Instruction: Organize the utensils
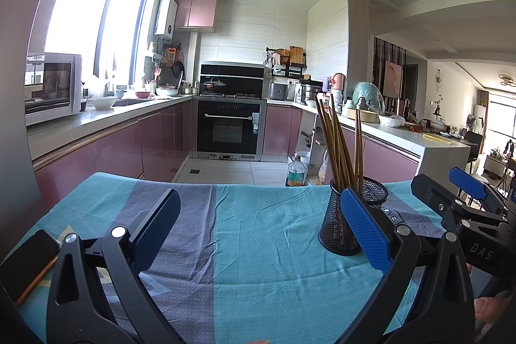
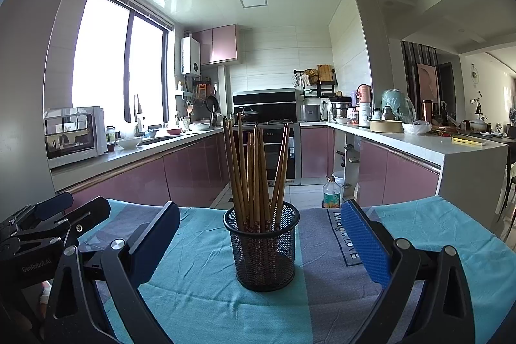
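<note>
A black mesh holder (image 2: 262,250) stands upright on the teal and grey striped cloth (image 2: 193,299), with several brown chopsticks (image 2: 248,170) standing in it. My right gripper (image 2: 260,234) is open, its fingers on either side of the holder without touching it. In the left wrist view the same holder (image 1: 337,228) and chopsticks (image 1: 335,144) are at the right, partly hidden behind my right-hand blue pad (image 1: 364,231). My left gripper (image 1: 261,231) is open over bare cloth (image 1: 258,263), with nothing between its fingers. Each gripper shows at the edge of the other's view: right gripper (image 1: 448,187), left gripper (image 2: 72,205).
A dark phone (image 1: 29,263) lies on the cloth at the far left. A person's fingertip (image 1: 487,308) shows at the lower right. Beyond the table's far edge are the tiled floor, an oil bottle (image 2: 332,195), pink cabinets and cluttered counters (image 2: 419,141).
</note>
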Tool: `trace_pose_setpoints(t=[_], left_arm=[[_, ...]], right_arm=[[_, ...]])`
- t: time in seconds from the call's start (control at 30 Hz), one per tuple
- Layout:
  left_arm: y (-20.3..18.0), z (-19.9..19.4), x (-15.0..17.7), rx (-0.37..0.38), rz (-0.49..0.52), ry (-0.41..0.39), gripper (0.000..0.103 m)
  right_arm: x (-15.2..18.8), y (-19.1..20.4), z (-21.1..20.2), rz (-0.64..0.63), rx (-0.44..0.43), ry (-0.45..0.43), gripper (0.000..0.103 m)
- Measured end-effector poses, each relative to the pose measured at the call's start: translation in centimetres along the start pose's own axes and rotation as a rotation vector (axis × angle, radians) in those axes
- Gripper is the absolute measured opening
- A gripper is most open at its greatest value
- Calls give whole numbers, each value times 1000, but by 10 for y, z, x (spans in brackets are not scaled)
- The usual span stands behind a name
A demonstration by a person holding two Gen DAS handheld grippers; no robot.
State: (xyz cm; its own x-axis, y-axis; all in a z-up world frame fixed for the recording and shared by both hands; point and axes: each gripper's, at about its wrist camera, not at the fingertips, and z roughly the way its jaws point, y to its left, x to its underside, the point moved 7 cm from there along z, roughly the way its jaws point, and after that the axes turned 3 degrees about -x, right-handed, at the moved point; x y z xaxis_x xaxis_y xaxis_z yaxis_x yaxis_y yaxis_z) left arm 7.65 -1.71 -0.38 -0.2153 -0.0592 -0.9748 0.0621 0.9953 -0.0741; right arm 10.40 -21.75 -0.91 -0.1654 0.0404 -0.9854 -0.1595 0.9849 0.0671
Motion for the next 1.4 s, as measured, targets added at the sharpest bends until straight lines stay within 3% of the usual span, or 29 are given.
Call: trace_pose_setpoints(t=[1.4], left_arm=[[-1, -1, 1, 7, 2, 2, 98]], right_arm=[[1, 3, 0, 9, 7, -3, 97]])
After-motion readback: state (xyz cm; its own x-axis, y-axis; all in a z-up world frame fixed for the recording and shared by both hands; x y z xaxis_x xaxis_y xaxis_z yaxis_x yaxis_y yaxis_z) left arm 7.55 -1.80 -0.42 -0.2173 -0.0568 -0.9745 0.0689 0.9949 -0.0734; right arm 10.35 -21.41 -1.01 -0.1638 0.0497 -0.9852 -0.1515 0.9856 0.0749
